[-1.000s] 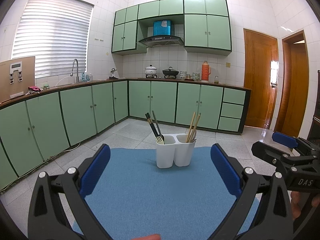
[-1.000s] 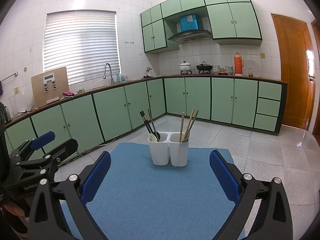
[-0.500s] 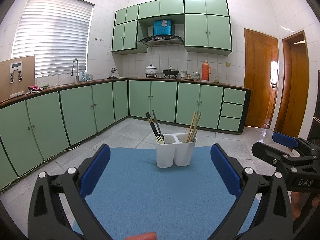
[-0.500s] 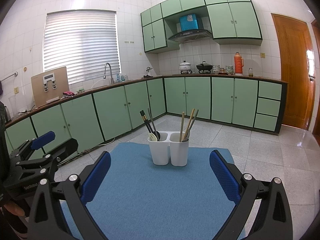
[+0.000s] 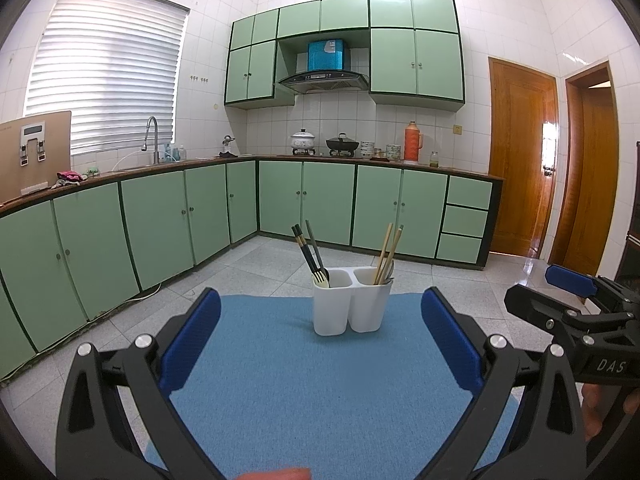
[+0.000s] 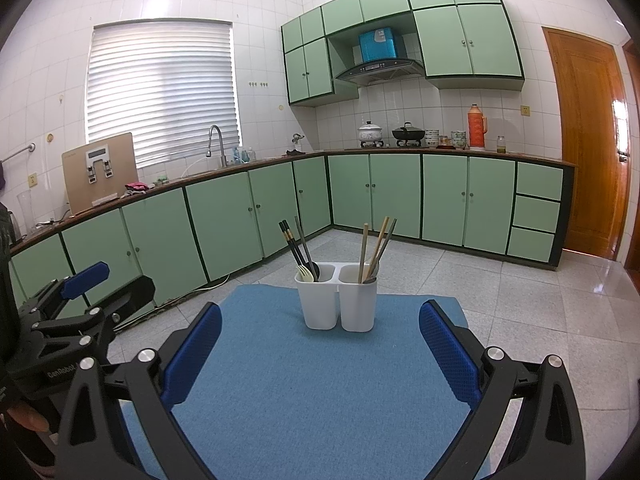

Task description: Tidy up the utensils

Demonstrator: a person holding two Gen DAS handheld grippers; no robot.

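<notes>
Both tools, left (image 5: 320, 344) and right (image 6: 320, 344), gape empty before one two-cup holder (image 6: 337, 298).

Left hand-held gripper (image 5: 320, 336): shown from its own wrist camera with both blue-padded fingers (image 5: 192, 340) spread wide apart, nothing held between them, the fingers directed forward and level. In the right wrist view the same unit is seen at the left edge, gripped from below by a hand whose fingertip is partly visible. Right hand-held gripper (image 6: 320, 344): likewise presented with its blue-padded fingers (image 6: 450, 350) spread wide and empty, directed forward. In the left wrist view it is seen at the right edge, beside the left unit and apart from it, with the holding hand (image 5: 604, 408) visible beneath it.
</notes>
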